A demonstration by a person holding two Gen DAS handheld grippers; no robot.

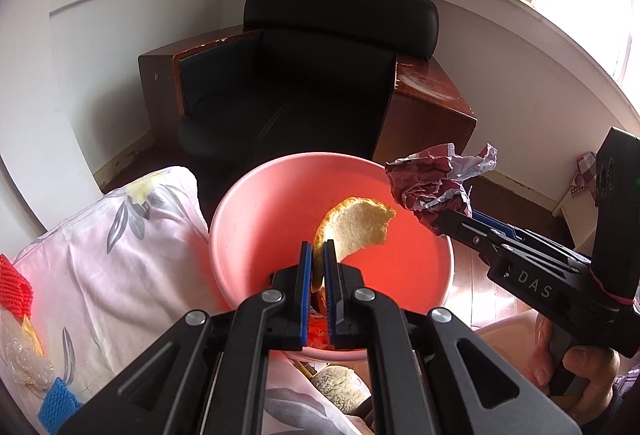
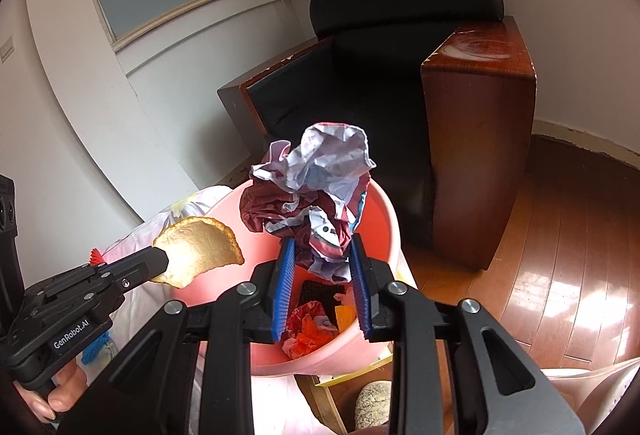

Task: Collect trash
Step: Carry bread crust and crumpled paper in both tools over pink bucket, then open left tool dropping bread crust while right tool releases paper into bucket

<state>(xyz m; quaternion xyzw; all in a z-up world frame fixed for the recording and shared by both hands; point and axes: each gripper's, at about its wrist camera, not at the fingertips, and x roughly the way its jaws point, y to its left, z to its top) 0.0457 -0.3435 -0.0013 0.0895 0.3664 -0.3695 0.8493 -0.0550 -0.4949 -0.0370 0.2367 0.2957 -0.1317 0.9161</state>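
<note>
1. The left gripper (image 1: 318,255) has its blue-padded fingers pressed close on the lower edge of a curved piece of peel (image 1: 356,225), pale inside with an orange rind; the peel rises toward 1 o'clock from the fingertips and hangs over the open mouth of the pink bin (image 1: 256,203).
2. The right gripper (image 2: 322,251) pinches a crumpled wrapper (image 2: 316,179), maroon and white, between its blue pads; the wad stands up at 12 o'clock from the fingers, above the bin's rim.
3. In the left wrist view the right gripper comes in from 3 o'clock with the wrapper at the bin's right edge.
4. Inside the bin, seen past the right gripper's fingers, lies red and orange trash (image 2: 308,331).
5. At 9 o'clock of the bin lies a floral bedsheet (image 1: 120,243) carrying a red foam net (image 1: 14,285), a blue foam net (image 1: 60,405) and clear plastic wrap (image 1: 24,355).
6. Beyond the bin at 12 o'clock stands a black armchair (image 1: 304,83) with wooden sides.
</note>
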